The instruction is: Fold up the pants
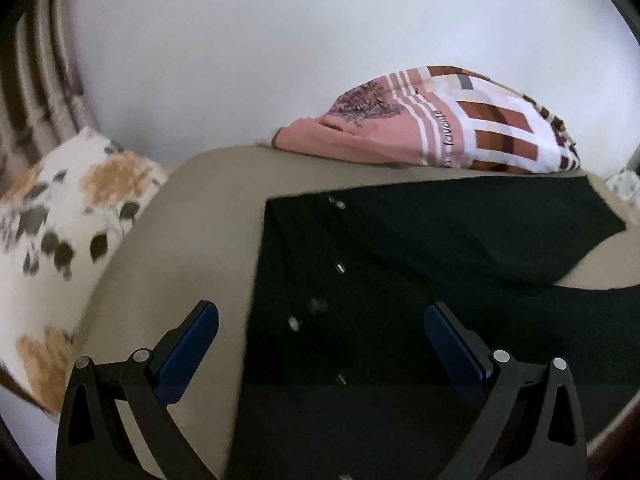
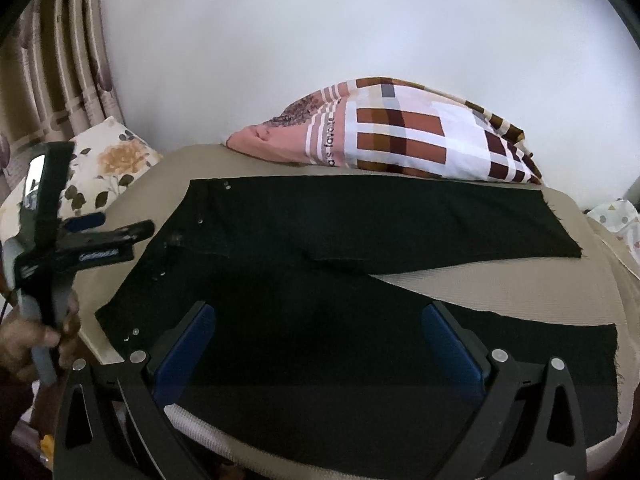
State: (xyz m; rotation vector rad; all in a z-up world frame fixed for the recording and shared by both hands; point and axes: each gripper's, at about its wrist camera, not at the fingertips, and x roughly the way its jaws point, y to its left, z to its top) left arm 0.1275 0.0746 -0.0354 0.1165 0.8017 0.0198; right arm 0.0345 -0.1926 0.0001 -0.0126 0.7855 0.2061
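Black pants (image 2: 320, 248) lie flat on a beige-covered bed (image 2: 480, 280), waist at the left, the two legs spread apart toward the right. The waist with metal buttons shows in the left wrist view (image 1: 360, 264). My left gripper (image 1: 322, 316) is open and empty, hovering over the waist end; it also shows at the left of the right wrist view (image 2: 116, 228). My right gripper (image 2: 318, 316) is open and empty above the near leg.
A patchwork pink, brown and white pillow (image 2: 400, 140) lies at the far edge against the white wall. A floral pillow (image 2: 108, 168) sits at the left by striped curtains (image 2: 52, 80). The bed's near edge (image 2: 240, 440) is just below my right gripper.
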